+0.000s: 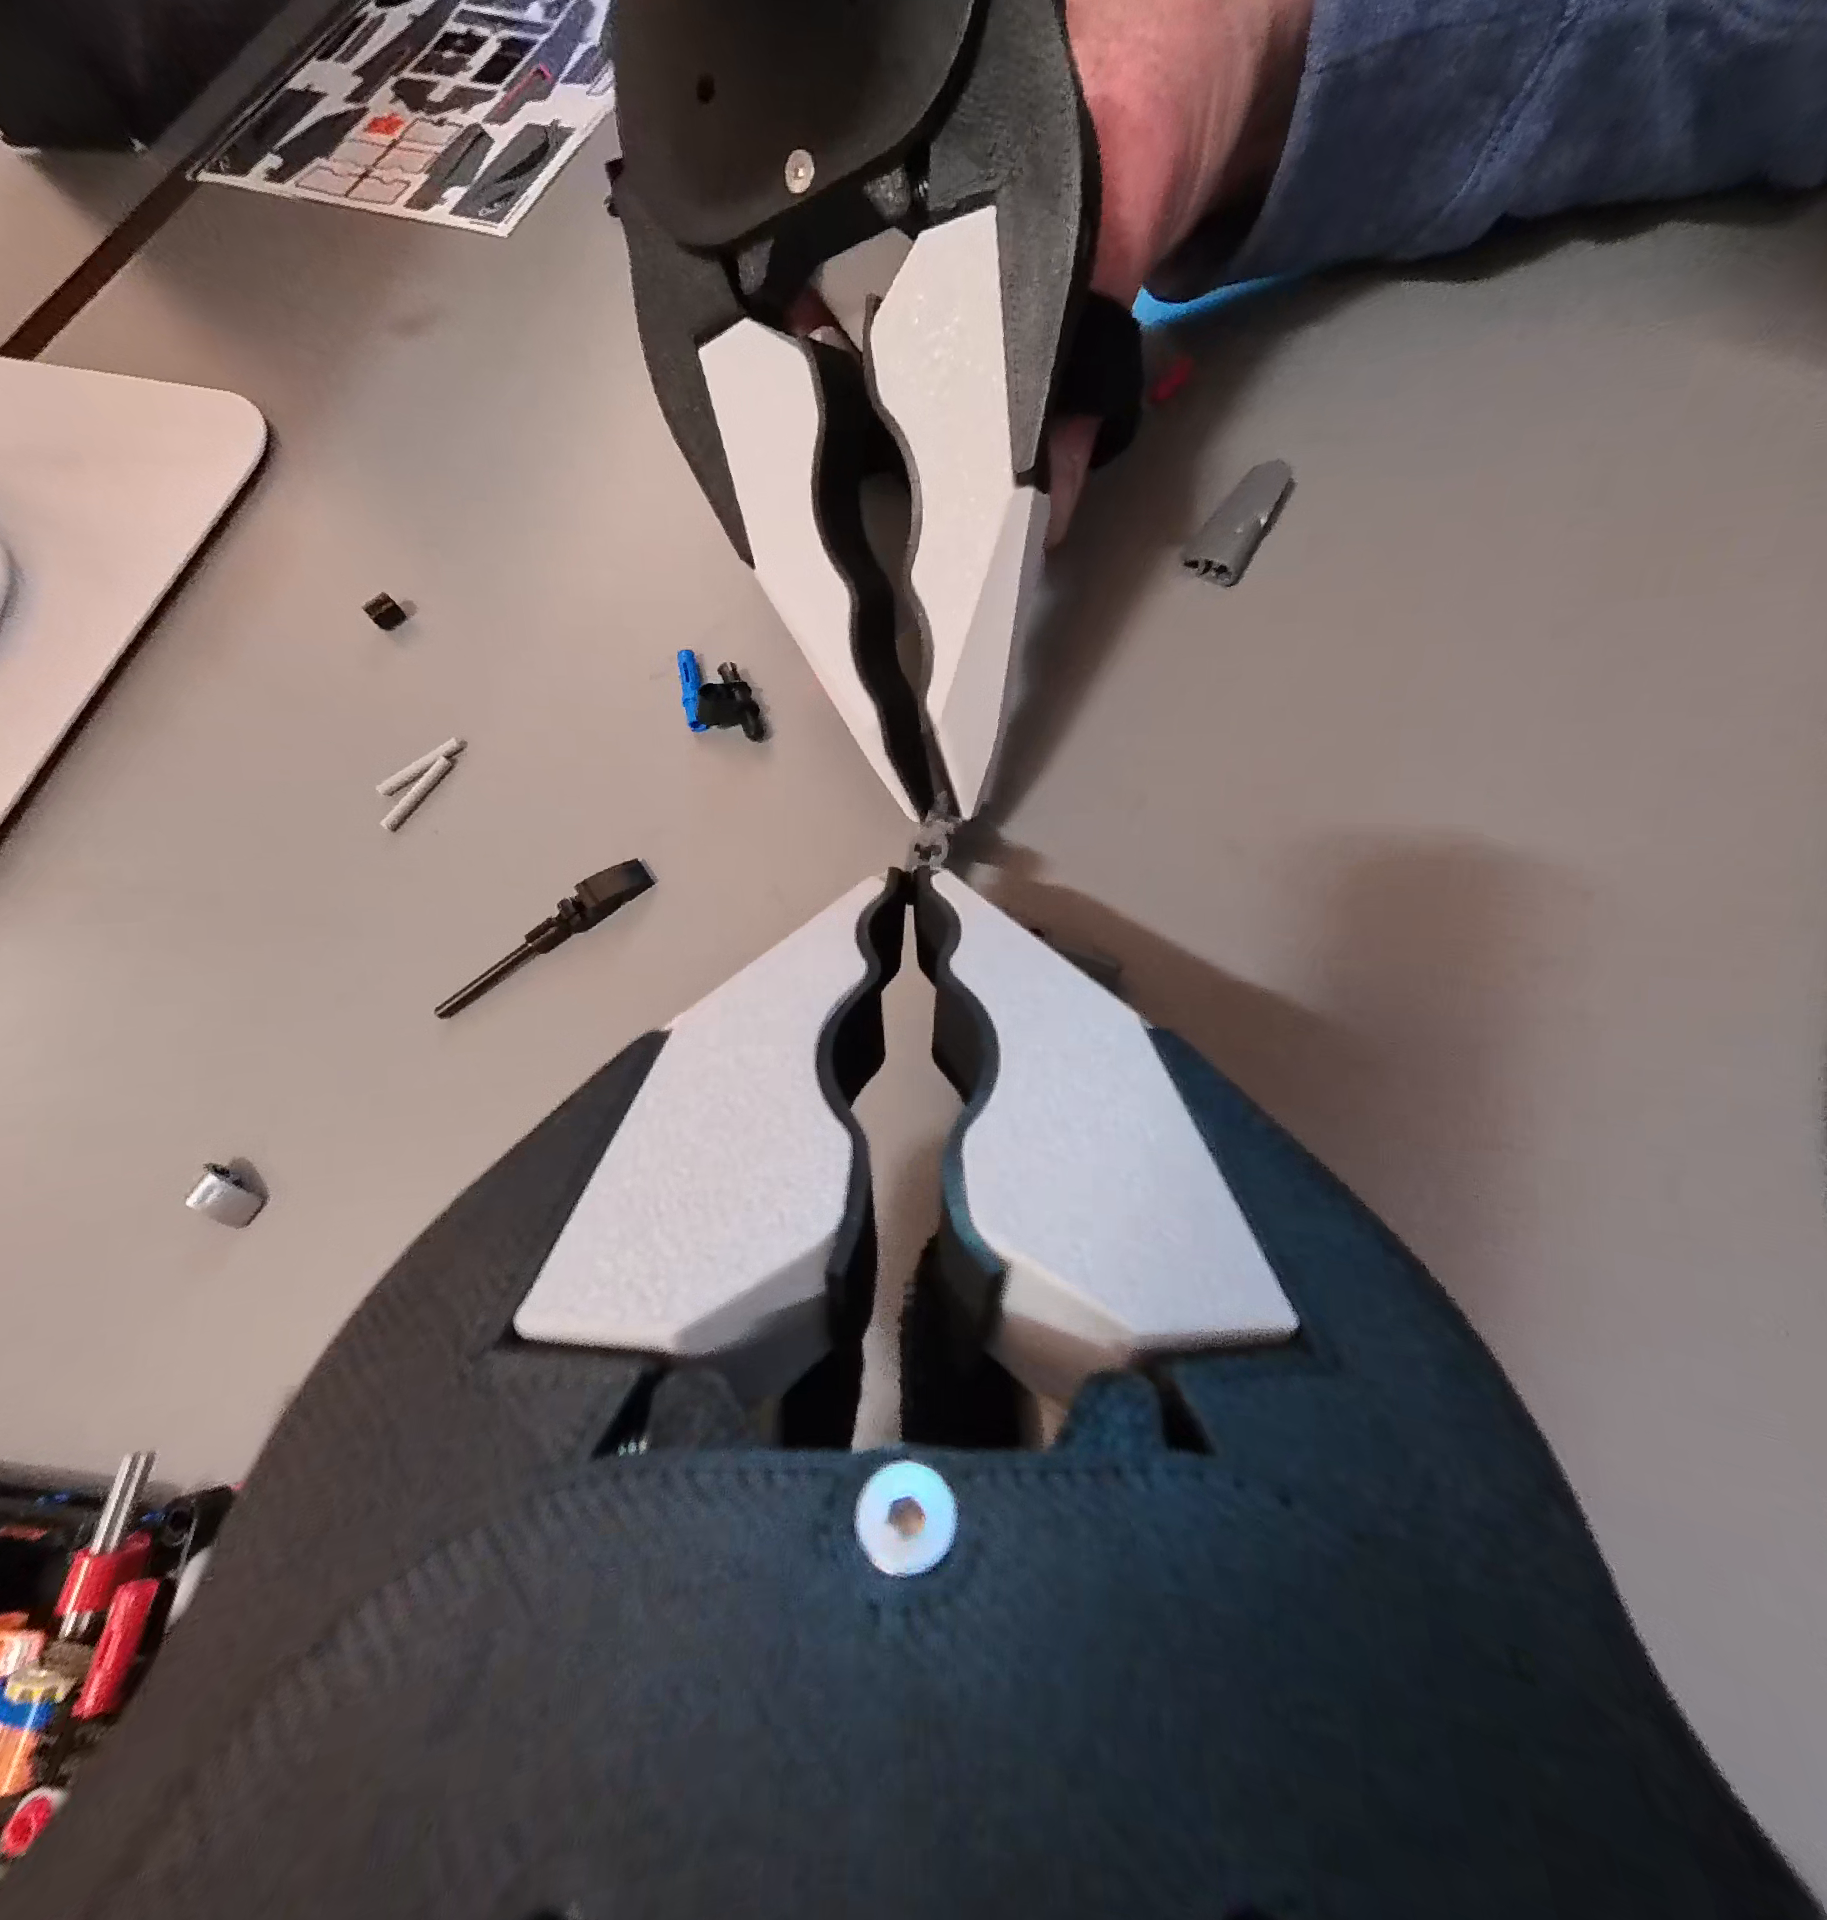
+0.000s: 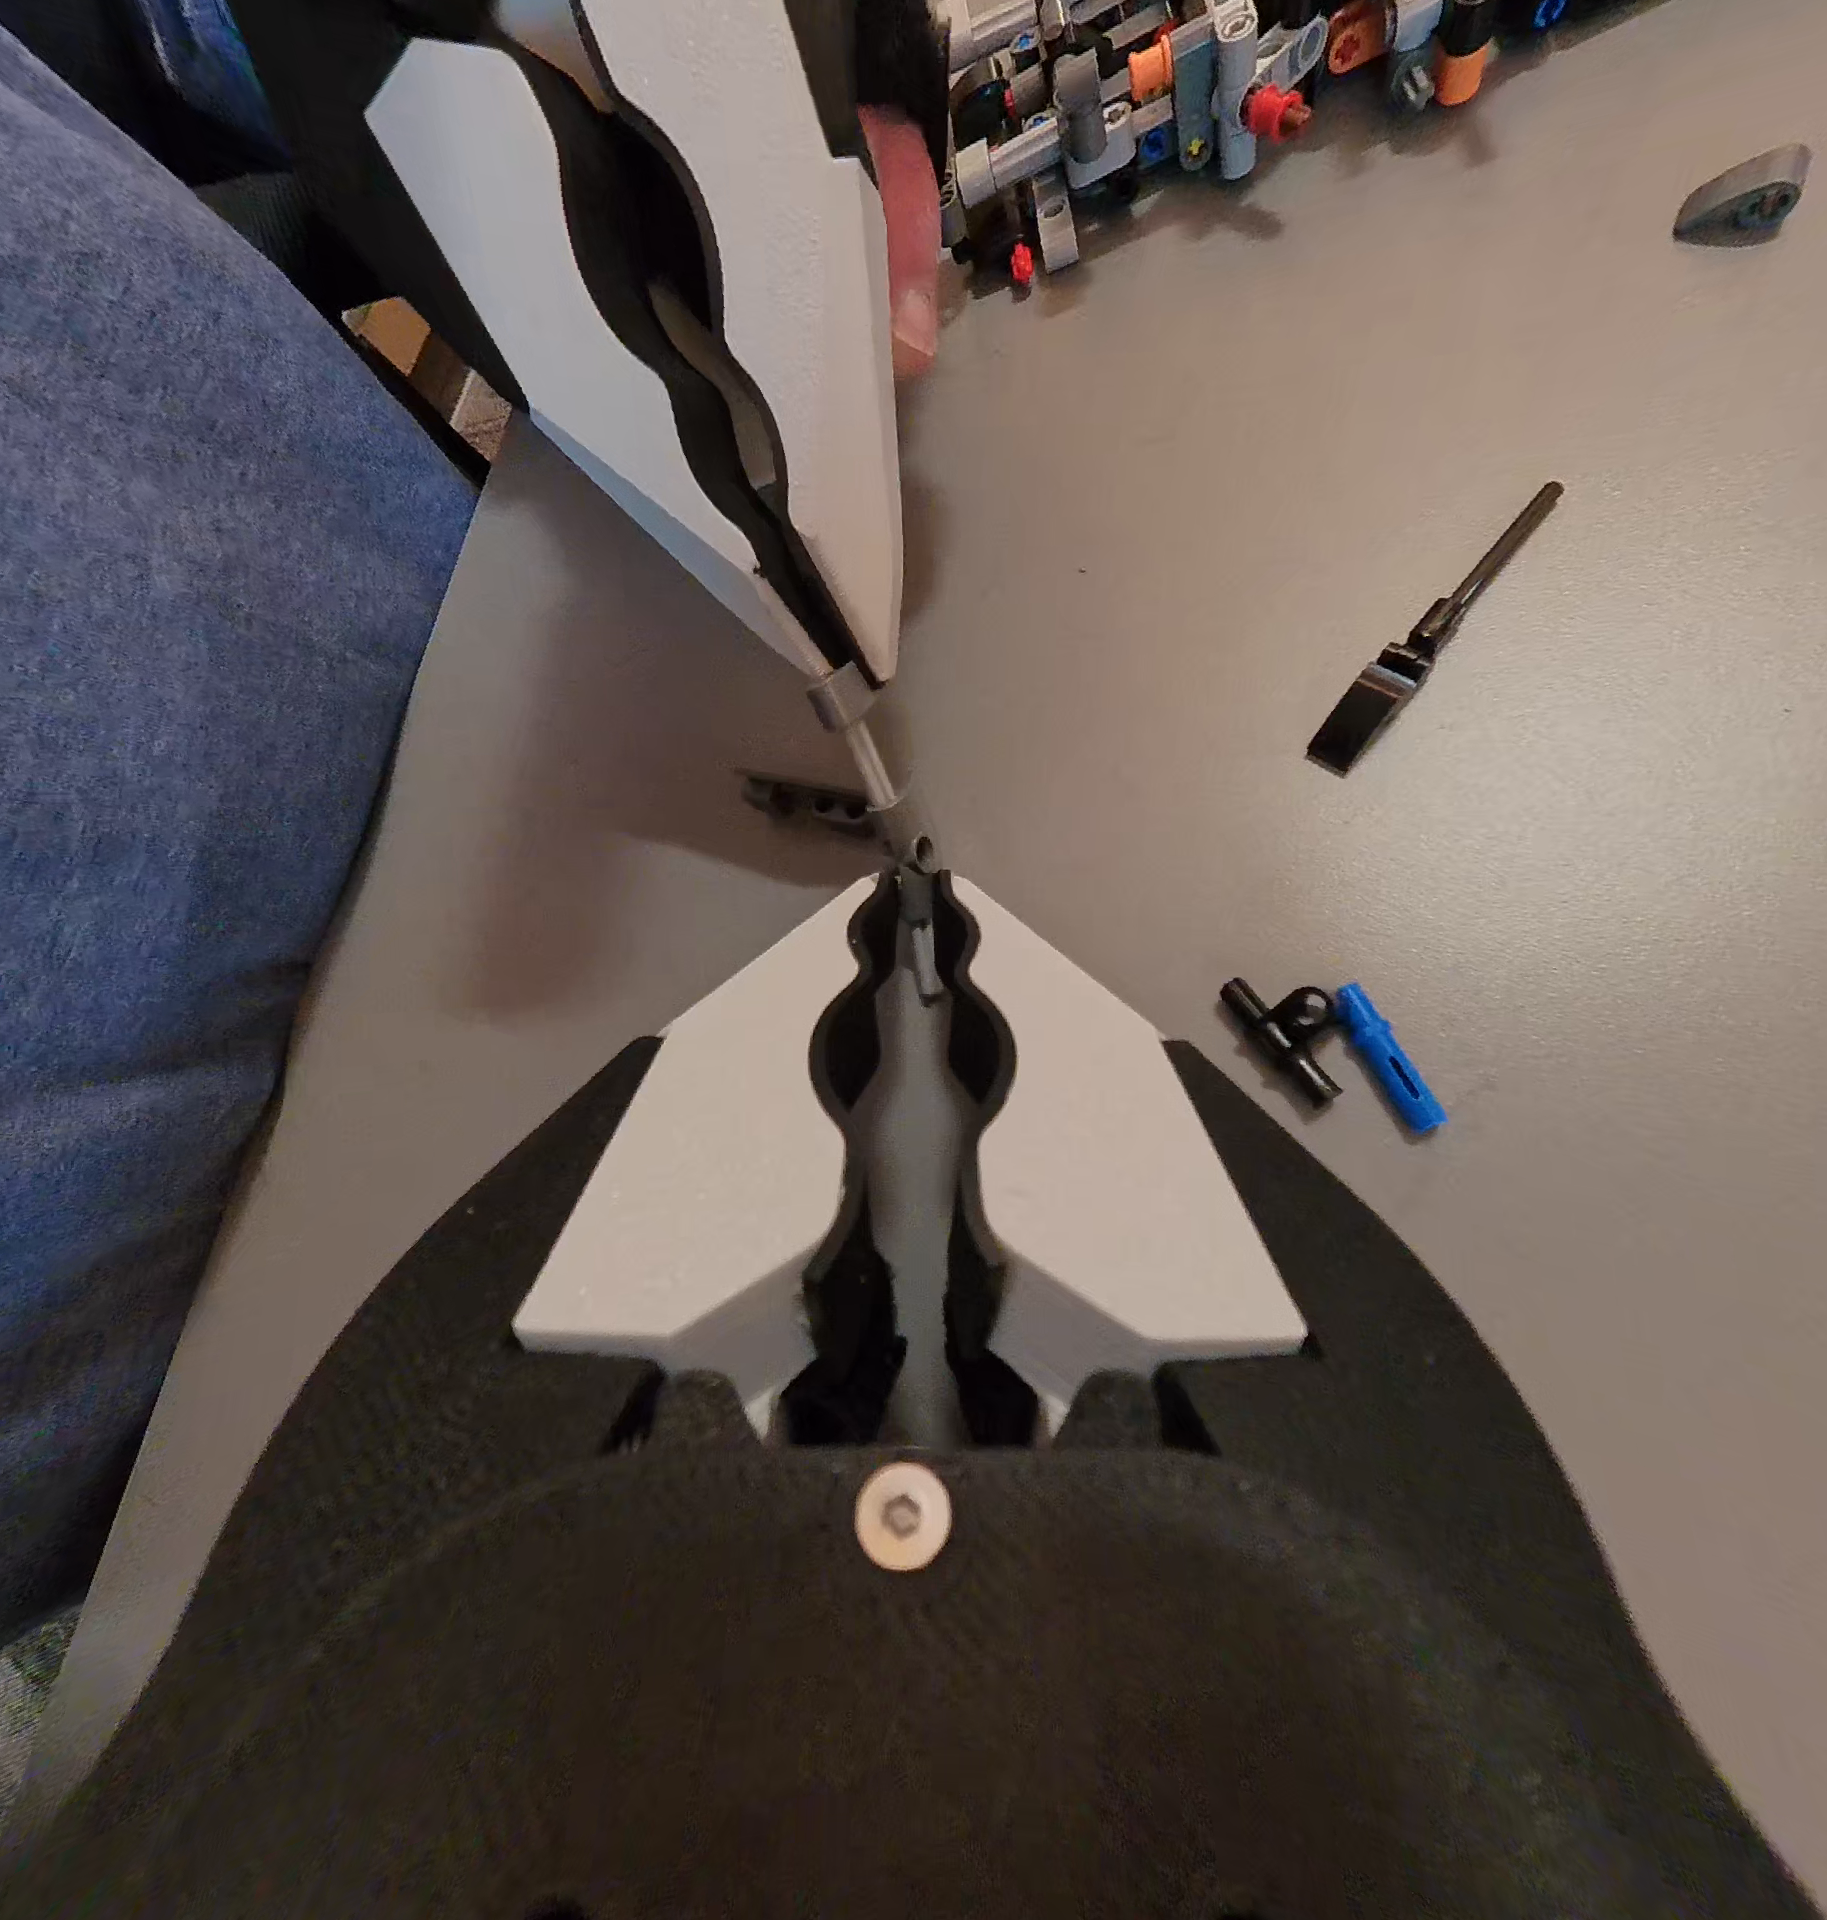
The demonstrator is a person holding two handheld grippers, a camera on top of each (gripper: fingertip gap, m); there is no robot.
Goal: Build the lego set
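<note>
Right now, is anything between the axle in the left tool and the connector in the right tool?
Nothing visible. The left tool holds the grey axle, its tip right at the small connector pinched by the right tool.

A plain grey table is seen carrying scattered Lego parts. In the left wrist view, a blue pin touching a black connector is found at 11 o'clock of centre, two pale grey axles and a black axle piece at 9 o'clock, a grey curved panel at 2 o'clock, and a sticker sheet at the top left. The partly built model is shown at 1 o'clock in the right wrist view.
</note>
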